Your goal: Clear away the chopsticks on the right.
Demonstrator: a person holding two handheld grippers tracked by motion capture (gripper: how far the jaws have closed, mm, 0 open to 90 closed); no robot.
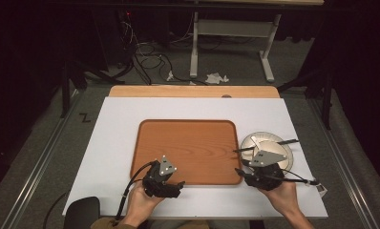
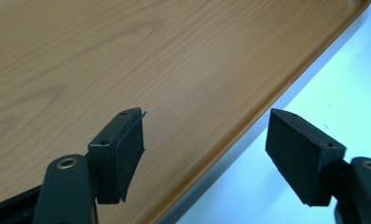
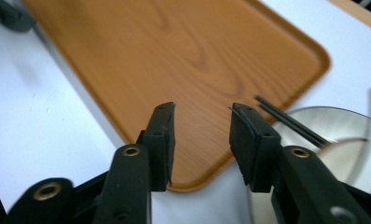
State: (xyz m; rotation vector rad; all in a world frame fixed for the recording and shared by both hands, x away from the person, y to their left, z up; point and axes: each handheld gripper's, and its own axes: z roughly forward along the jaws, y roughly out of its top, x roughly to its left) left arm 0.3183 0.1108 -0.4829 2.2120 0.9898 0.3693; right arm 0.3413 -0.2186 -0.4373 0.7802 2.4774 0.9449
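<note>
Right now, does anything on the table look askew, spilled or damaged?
Nothing is spilled or broken. The chopsticks lie across the plate, their tips overhanging onto the wooden tray. The tray sits square and bare.

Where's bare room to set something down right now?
The wooden tray is bare across its whole floor. The white mat is free left of the tray and behind it. It is crowded right of the tray: plate with chopsticks, and the right gripper.

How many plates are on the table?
1. The plate sits on the white table, just right of the wooden tray, with black chopsticks lying across it. The right gripper covers part of it, so I can't rule out something hidden underneath.
</note>
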